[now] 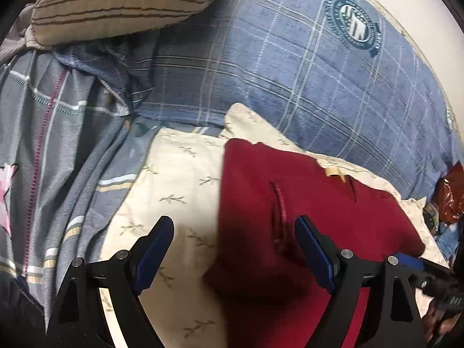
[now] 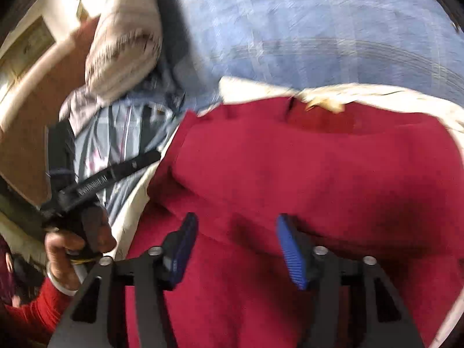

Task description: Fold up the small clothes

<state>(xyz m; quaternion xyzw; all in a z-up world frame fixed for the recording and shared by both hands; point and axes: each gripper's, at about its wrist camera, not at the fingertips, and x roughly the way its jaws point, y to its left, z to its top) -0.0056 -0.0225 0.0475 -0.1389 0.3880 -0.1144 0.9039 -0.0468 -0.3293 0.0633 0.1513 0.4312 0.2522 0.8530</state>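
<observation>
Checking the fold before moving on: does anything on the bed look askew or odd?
The red garment lies skewed on the cream leaf-print cloth, its upper layer offset over the lower. A tan tag pokes out at its top edge. Nothing looks spilled or torn.

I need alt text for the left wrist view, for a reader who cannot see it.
The left gripper is open above a dark red garment lying on a cream leaf-print cloth. Behind are a blue checked bedsheet and a striped pillow.
</observation>
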